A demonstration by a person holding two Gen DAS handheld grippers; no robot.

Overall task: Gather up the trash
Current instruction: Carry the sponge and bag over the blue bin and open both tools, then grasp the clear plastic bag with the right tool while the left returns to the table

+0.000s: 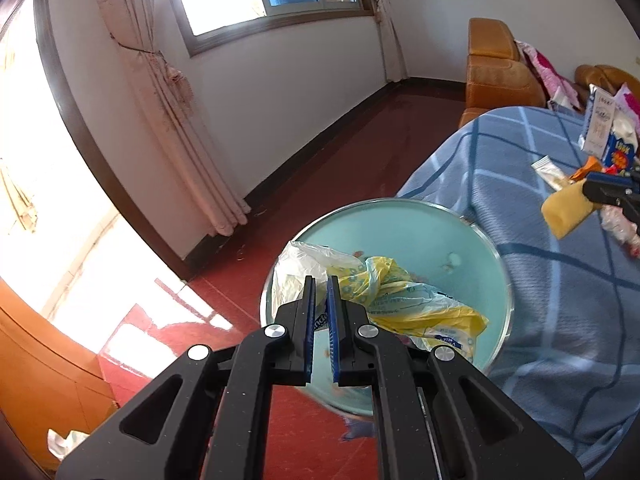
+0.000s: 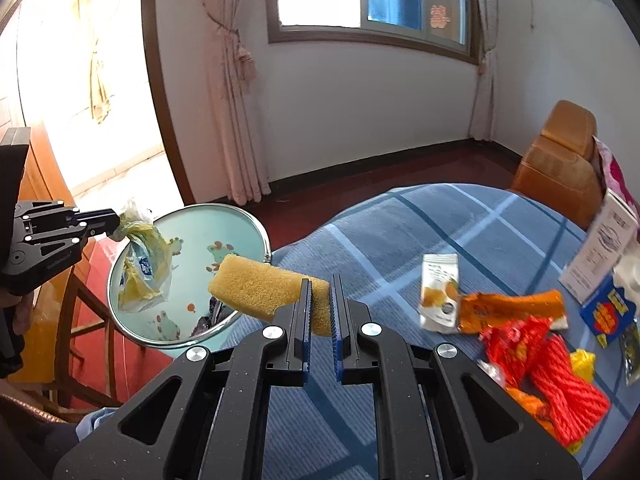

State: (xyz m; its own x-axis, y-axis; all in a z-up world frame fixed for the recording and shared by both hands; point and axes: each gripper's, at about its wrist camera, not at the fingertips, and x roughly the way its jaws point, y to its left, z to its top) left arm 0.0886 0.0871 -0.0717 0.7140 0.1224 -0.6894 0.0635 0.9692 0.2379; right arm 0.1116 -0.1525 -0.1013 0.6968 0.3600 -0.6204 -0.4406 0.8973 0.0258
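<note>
The left hand-held gripper (image 1: 320, 300) is clamped on a crumpled yellow and white plastic bag (image 1: 400, 296), which hangs over the pale green basin (image 1: 420, 232) at lower centre of the left wrist view. The right hand-held gripper (image 2: 321, 300) is clamped on a yellow sponge (image 2: 256, 284), centre frame, beside the basin's rim. Wrappers (image 2: 516, 340) lie at lower right on the blue checked surface (image 2: 380, 232).

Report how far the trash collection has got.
Done: some dark scraps already lie in the basin. In hand: the left tongs hold a yellow plastic bag over the basin; the right tongs grip a yellow sponge. Left: wrappers, red netting and cartons remain on the blue cloth.
</note>
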